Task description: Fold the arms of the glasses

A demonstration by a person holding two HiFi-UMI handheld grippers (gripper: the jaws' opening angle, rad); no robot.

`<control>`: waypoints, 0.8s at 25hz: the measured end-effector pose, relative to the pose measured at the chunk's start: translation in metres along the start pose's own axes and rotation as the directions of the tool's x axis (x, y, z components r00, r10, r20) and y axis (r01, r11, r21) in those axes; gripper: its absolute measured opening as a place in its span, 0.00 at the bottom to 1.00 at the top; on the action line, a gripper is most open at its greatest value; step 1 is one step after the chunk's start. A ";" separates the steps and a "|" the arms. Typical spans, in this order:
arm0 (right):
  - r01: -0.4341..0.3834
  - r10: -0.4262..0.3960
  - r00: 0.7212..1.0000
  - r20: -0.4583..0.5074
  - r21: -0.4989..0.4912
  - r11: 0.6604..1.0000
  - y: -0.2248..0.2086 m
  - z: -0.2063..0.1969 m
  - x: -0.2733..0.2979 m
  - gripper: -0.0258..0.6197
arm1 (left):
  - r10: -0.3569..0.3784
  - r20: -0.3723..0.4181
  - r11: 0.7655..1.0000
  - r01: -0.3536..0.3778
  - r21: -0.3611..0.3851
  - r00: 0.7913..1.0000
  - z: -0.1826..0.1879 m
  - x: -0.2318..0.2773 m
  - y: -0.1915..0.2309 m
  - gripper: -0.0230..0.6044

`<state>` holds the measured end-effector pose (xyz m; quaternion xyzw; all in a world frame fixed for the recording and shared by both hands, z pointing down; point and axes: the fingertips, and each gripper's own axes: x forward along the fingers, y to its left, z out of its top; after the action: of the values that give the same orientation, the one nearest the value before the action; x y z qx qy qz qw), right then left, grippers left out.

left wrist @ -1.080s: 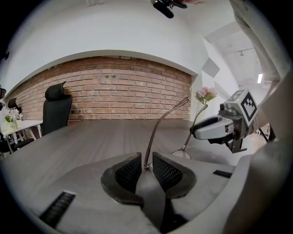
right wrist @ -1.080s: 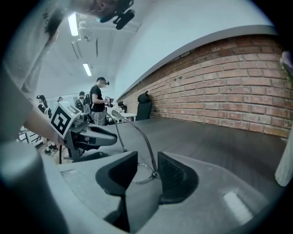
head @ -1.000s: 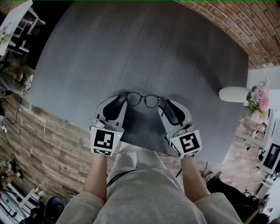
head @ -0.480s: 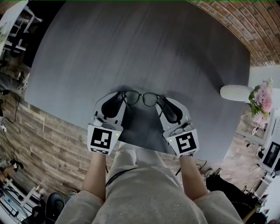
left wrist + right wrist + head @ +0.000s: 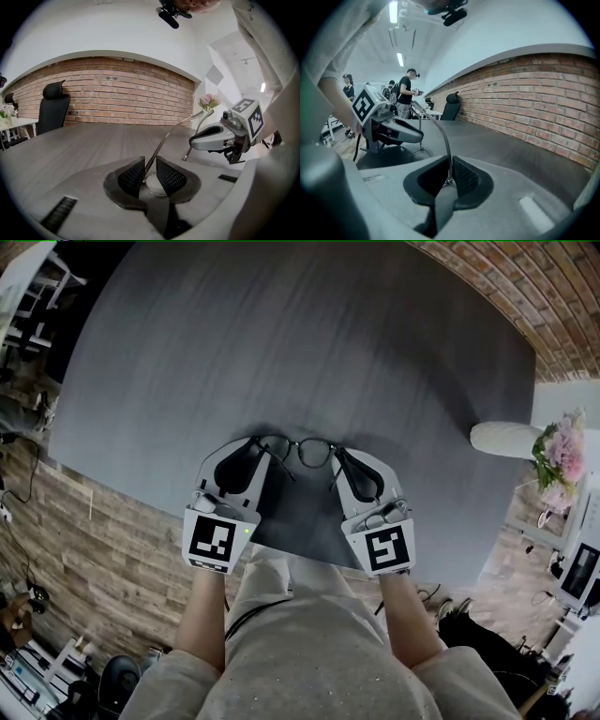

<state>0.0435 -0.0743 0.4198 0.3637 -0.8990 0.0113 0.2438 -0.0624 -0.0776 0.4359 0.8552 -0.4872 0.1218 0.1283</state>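
Observation:
Black round-rimmed glasses (image 5: 298,452) hang just above the near part of the grey table (image 5: 281,334), held between both grippers. My left gripper (image 5: 261,445) is shut on their left end; in the left gripper view a thin arm (image 5: 171,136) rises from between its pads (image 5: 133,176), with a lens just behind. My right gripper (image 5: 339,458) has just been closing and now pinches the right arm (image 5: 446,150) near the hinge, between its jaws. Each gripper shows in the other's view, as the right gripper (image 5: 220,138) and the left gripper (image 5: 391,130).
A white vase (image 5: 504,440) with pink flowers (image 5: 555,454) lies near the table's right edge. The table's near edge runs just under the grippers. A black office chair (image 5: 51,110) stands by the brick wall. People stand far off behind the table.
The right gripper's jaws have closed onto the right side of the glasses, and that gripper has shifted slightly inward. The left gripper has kept its hold and place.

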 end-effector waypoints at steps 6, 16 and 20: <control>0.012 -0.016 0.999 -0.051 -0.093 0.996 0.000 -0.002 0.006 0.07 | 0.008 0.010 1.000 -0.008 -0.025 1.000 0.001 -0.001 0.002 0.15; -0.048 0.010 0.995 -0.101 -0.373 0.927 0.018 0.000 0.021 0.07 | 0.032 0.031 0.993 -0.028 -0.114 0.999 0.001 -0.008 0.011 0.15; -0.077 0.024 0.992 -0.125 -0.444 0.893 0.026 -0.001 0.027 0.07 | 0.038 0.036 0.990 -0.033 -0.135 0.999 0.000 -0.011 0.015 0.15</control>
<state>0.0102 -0.0720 0.4372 0.2730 -0.8710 -0.1683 0.3723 -0.0807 -0.0765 0.4336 0.8380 -0.5118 0.0747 0.1740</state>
